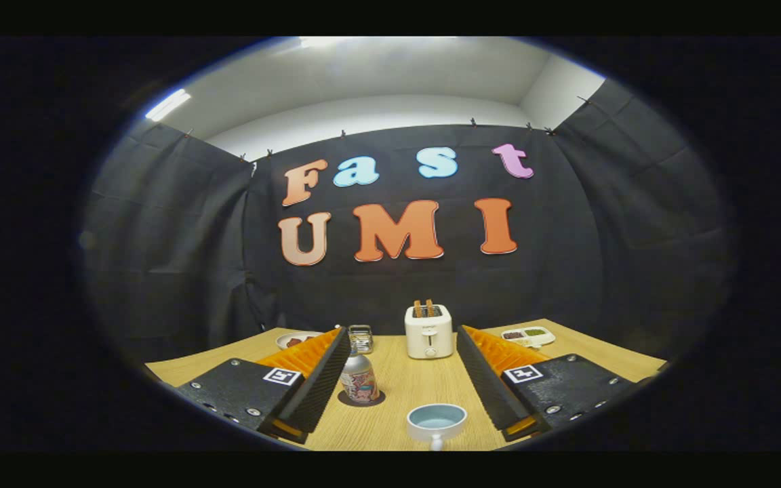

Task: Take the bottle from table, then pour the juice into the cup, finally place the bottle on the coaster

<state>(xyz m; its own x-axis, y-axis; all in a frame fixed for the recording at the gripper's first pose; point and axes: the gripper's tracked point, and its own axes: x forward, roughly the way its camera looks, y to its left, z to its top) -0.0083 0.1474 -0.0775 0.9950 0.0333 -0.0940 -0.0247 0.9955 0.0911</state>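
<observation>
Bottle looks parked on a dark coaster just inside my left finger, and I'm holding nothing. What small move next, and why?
Probably back the gripper straight away. Its fingers are spread wide and touch nothing. The bottle stands upright on the coaster, close beside the left finger, so sideways motion could knock it. The cup sits between the fingers, nearer you.

The gripper (403, 369) has its fingers spread wide, leaving an open lane of bare table (401, 379) at lower centre. In that lane a bottle (358, 379) stands on a dark coaster (346, 400), close against the left finger, and a pale blue cup (436, 421) sits nearer, right of centre. A toaster (428, 331) blocks the lane's far end.
</observation>
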